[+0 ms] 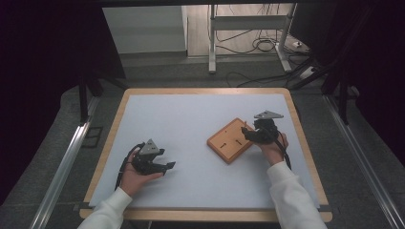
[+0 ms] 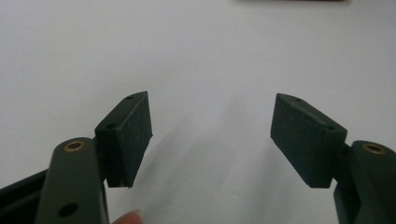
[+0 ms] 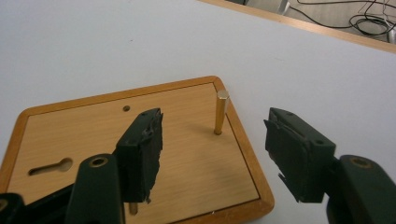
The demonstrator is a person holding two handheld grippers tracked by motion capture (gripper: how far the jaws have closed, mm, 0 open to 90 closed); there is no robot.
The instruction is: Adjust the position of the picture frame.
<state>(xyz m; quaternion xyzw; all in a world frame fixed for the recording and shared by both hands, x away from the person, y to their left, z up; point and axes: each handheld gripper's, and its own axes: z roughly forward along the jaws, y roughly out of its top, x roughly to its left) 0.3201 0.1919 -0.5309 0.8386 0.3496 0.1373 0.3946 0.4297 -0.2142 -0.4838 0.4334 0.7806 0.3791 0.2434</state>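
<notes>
Left tool (image 1: 167,167) sits low on the surface (image 1: 191,119) at abt 8 o'clock, cradled in the person's left hand (image 1: 136,179), grey plate on top. Its jaws stand wide apart w/ nothing between them – just bare white surface in the left gripper view, a fingertip (image 2: 128,218) peeking in at the bottom edge.

Wooden board (image 1: 230,140) lies right of centre, abt 3 o'clock, turned diagonal to the surface edges. It has a raised rim, a keyhole slot (image 3: 50,166), a small round hole (image 3: 126,108) & an upright brass peg (image 3: 220,112) near its corner.

Right tool (image 1: 247,135) is at the board's right corner, held by the right hand (image 1: 273,148). Jaws well apart, gripping nothing – in the right gripper view the peg stands between them but farther off, touching neither pad.
</notes>
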